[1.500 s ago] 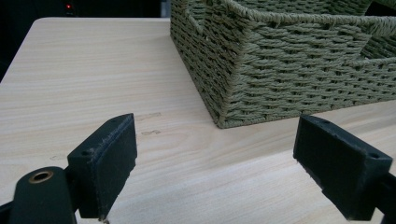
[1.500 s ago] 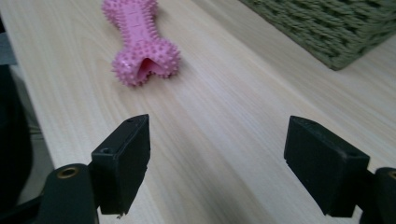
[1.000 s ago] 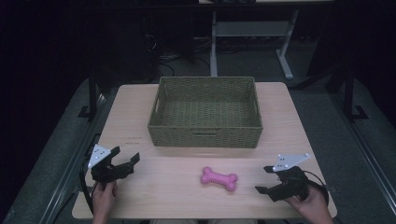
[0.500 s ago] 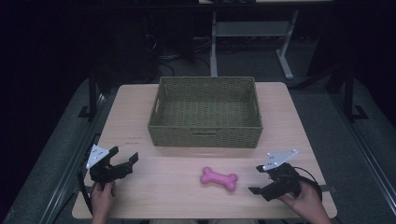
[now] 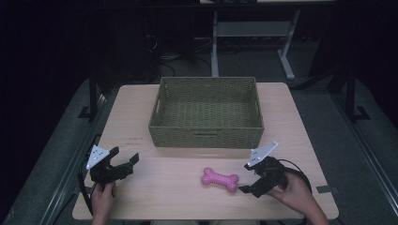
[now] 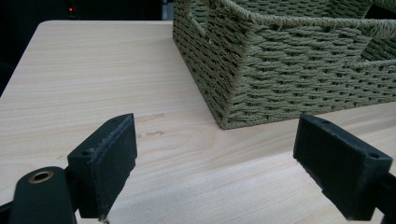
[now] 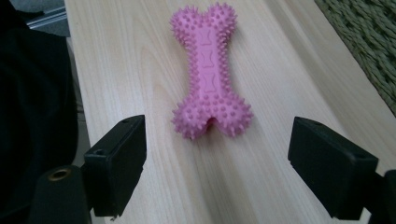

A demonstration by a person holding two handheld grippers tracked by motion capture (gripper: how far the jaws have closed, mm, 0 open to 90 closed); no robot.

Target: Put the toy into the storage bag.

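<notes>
A pink spiky bone toy [image 5: 219, 179] is lying flat on the wooden table [image 5: 141, 117], just in front of the green woven basket [image 5: 206, 112] and not touching it. The right gripper [image 5: 247, 180] is sitting right beside the toy's right end with its jaws spread wide, and in the right gripper view the bone [image 7: 210, 70] is lying just past the two jaws, with nothing pinched. The left gripper [image 5: 126, 159] is resting far off at the table's left edge, and its jaws are spread wide too, pointing at a corner of the basket [image 6: 280, 60].

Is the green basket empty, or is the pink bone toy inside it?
Empty. The basket shows only its woven bottom in the high view, and the pink bone toy lies outside it on the table, just ahead of the right gripper.
</notes>
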